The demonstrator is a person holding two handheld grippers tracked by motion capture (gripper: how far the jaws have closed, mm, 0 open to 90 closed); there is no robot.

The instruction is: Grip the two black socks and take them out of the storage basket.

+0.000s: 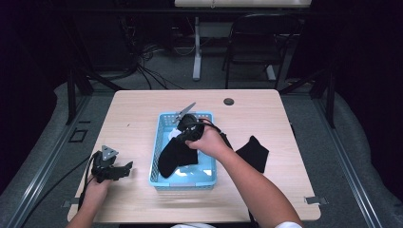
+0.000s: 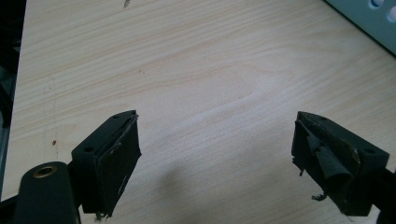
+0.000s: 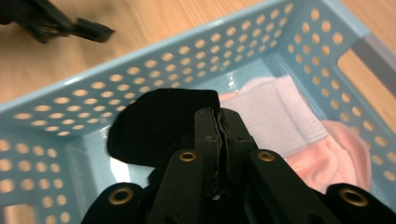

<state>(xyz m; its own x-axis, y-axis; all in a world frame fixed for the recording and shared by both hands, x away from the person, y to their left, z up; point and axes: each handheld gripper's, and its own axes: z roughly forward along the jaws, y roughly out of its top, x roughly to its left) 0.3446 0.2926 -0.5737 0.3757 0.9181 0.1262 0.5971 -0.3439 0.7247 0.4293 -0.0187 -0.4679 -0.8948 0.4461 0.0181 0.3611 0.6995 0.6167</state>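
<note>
Right hand-held gripper (image 3: 219,140): jaws pinched tight on a black sock (image 1: 177,154), which hangs below it w/ its toe already inside the blue basket (image 3: 140,74). Beneath it in the basket lies a pink-and-white sock (image 3: 303,135). Likely sorting socks into the basket, approx. halfway: another black sock (image 1: 253,153) lies on the tabletop (image 1: 142,109) off to this gripper's outer side, not yet in. Left hand-held gripper (image 2: 217,158): jaws wide apart, holding nothing, over bare wood.

left gripper (image 2: 217,158) black, brass screws — grey plate | right gripper (image 3: 222,135) black

Your right gripper (image 3: 219,122) pinches a black sock (image 3: 159,123) over the blue basket (image 3: 140,70); pink sock (image 3: 327,158) lies inside.
</note>
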